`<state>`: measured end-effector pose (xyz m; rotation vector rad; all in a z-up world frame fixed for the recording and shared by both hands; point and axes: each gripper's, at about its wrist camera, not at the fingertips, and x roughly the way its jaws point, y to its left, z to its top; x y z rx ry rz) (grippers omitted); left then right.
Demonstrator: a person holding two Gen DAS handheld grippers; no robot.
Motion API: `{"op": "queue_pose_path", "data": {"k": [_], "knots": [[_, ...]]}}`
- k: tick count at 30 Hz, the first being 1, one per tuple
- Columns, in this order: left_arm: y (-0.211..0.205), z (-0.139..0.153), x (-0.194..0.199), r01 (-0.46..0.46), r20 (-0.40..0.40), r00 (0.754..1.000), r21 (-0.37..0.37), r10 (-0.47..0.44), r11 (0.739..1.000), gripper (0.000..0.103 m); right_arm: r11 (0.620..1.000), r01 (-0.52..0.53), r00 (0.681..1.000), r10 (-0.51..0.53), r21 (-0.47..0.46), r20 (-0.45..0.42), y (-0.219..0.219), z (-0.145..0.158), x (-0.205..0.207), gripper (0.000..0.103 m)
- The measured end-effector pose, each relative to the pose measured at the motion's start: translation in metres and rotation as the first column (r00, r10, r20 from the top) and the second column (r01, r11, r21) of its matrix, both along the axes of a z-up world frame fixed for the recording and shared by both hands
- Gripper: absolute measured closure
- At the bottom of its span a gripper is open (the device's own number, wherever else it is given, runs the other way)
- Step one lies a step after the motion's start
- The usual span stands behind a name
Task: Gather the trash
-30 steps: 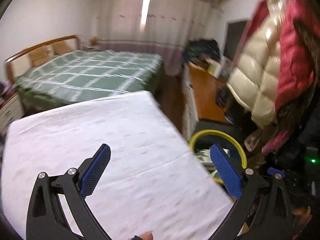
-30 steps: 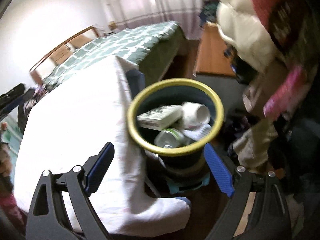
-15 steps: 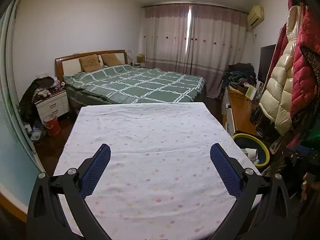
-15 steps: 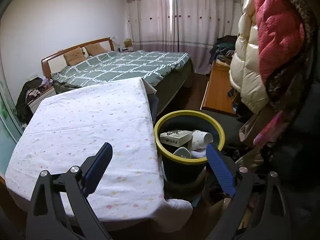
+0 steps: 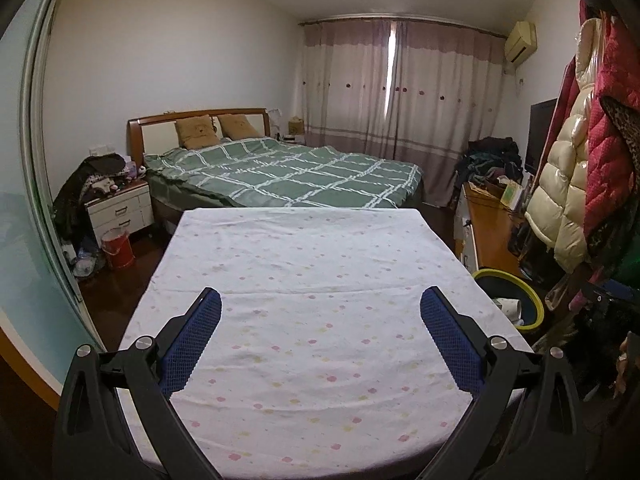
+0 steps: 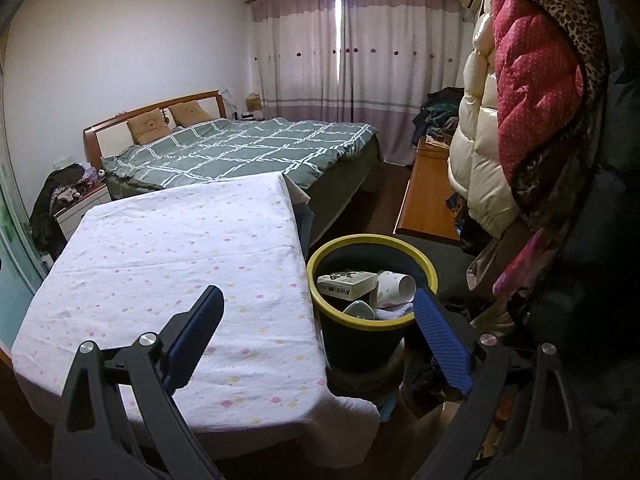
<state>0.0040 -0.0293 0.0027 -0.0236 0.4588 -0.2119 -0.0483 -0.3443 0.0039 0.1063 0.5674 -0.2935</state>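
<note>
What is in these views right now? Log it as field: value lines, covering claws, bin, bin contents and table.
left claw: open, holding nothing, above the table
right claw: open, holding nothing
bin: dark, yellow rim, upright beside the table's right edge
bin contents: white box, paper cup on its side, a can-like item, partly hidden
table: covered by a white spotted cloth; no trash seen on it

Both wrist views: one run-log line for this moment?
left gripper: open, empty | right gripper: open, empty | bin: holds box, paper cup | tablecloth: no trash visible
</note>
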Motion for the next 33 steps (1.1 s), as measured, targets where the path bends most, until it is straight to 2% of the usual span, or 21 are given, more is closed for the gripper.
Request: {"op": "queue_pose_path", "data": {"k": [5,33], "knots": [[0.002,0.001,0.003,-0.021,-0.002,1.000,0.005,0.021,1.000,0.005,1.000,-0.005,1.000,0.005,0.007,0.001,0.000,0.000,0.003,0.012],[-0.003,0.002,0.009,-0.008,-0.016,1.000,0.005,0.008,1.000,0.005,0.999,-0.026,1.000,0.026,0.021,-0.015,0.003,-0.004,0.012,0.012]]}}
